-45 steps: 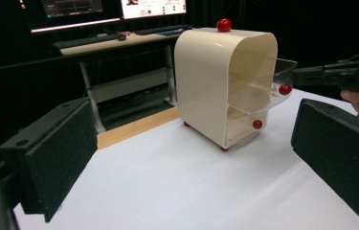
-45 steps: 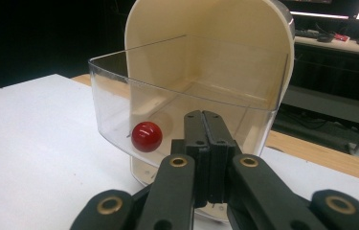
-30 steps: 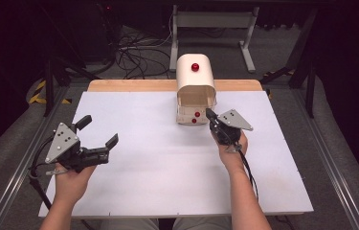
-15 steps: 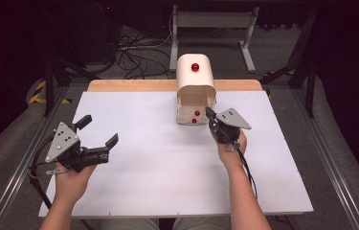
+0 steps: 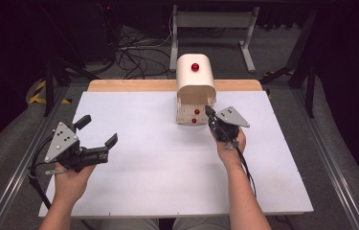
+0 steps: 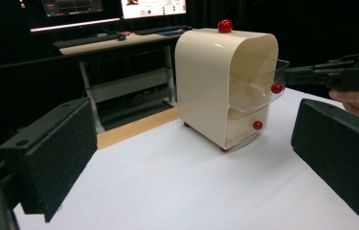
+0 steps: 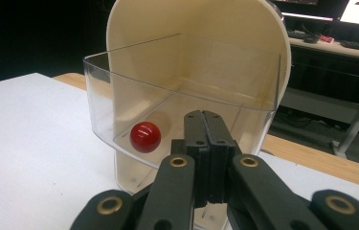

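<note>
Nothing I can see has shifted since the earlier frames: both hands and the drawer unit sit where they were. My right hand-held gripper (image 5: 210, 115) is clenched, jaws pressed together with nothing between them, its tips against the clear front of the upper drawer (image 7: 177, 103), just beside that drawer's red knob (image 7: 145, 136). The drawer is pulled partway out of the cream drawer unit (image 5: 195, 81), which stands at the middle of the surface's (image 5: 158, 167) far edge, next to the wooden strip (image 5: 129, 85). I see nothing lying in the upper drawer. The lower drawer (image 6: 244, 128) is pushed in, its contents hard to make out. My left hand-held gripper (image 5: 98, 134) is released, jaws wide apart, hovering near the left edge, well apart from the unit. The near half of the surface and its right side offer open white room for moving.
</note>
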